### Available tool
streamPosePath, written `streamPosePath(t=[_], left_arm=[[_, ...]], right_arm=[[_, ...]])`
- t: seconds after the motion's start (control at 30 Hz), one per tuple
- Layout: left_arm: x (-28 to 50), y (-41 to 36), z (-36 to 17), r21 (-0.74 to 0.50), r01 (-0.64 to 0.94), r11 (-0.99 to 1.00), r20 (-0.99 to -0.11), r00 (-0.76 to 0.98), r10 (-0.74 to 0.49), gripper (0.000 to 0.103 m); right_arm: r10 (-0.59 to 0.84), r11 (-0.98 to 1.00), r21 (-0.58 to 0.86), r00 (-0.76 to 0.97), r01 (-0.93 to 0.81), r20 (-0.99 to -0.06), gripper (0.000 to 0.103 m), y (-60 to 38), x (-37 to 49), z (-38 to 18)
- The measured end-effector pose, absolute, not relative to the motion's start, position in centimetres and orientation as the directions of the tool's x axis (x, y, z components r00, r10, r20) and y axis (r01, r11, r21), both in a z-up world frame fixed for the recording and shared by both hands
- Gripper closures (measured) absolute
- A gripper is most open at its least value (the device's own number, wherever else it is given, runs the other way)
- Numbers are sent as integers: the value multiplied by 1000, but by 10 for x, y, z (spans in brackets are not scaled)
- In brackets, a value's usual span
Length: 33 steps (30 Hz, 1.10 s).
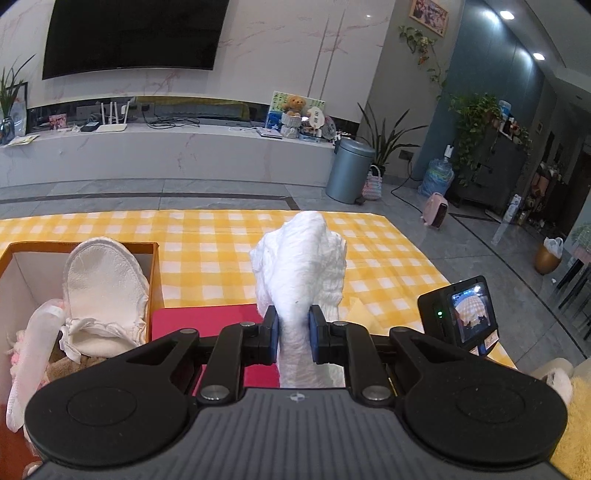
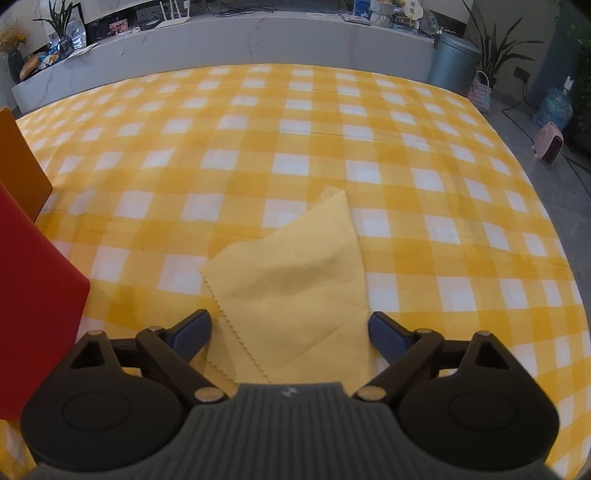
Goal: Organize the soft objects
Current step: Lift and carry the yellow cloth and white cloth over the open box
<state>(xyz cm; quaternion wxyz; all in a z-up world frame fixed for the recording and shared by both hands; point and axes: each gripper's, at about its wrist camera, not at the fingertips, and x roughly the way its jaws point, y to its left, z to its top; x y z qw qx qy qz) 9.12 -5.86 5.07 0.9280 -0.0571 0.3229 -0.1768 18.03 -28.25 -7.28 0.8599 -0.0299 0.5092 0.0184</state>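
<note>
My left claw (image 1: 292,334) is pinching a white soft thing (image 1: 301,269) between its two blue pads. The white soft thing is bunched up and sticks up in front of the claw, above the desk (image 1: 221,243) with its yellow and white check cloth. Just under the claw lies a flat pink-red sheet (image 1: 207,321). To the left of it stands an open orange box (image 1: 157,277). Inside the box I see a white padded slipper-like thing (image 1: 103,284) leaning up, and more soft pink and white stuff beside it.

My right claw (image 2: 290,325) is spread wide and is pinching nothing. Between its fingers lies a pale yellow cloth (image 2: 295,280) with a zigzag edge, flat on the check cloth. The red sheet (image 2: 33,295) and the box's orange side (image 2: 22,166) are at the left.

Farther off, past the desk, a grey bin (image 1: 349,171) stands on the floor, and a black TV (image 1: 133,35) hangs on the wall.
</note>
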Motion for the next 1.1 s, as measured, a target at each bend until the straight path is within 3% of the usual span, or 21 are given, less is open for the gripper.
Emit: streamPosePath(t=[0.07,0.2,0.3,0.33,0.37,0.53,0.7,1.1], left_arm=[[91,-55,51,-244,290,926,-577,724,-378,85],[88,-46,54,-271,282,920,-565,727,-390,85],[84,-44,57,-277,282,919,-554,735,-392,85],[83,-42,59,-280,283,917,-548,737,-395,85],[82,-41,61,-283,286,916,-543,739,-398,85],[72,-30,78,-307,306,901,-495,757,-426,85],[57,-18,97,-304,311,900,-445,790,-423,85],[25,7,144,-271,281,921,-356,859,-367,85]], right_arm=[[22,998,-12,485,-67,-874,21,-283,177,-71],[13,997,-27,504,-71,-864,60,-281,171,-64],[10,996,-35,506,-81,-863,71,-280,168,-62],[11,995,-39,504,-89,-864,82,-279,168,-61],[16,994,-40,500,-99,-866,103,-278,167,-60],[34,994,-18,480,-104,-877,103,-284,163,-54],[40,996,-16,569,-93,-821,103,-283,150,-15],[104,990,-16,812,-138,-574,103,-230,108,133]])
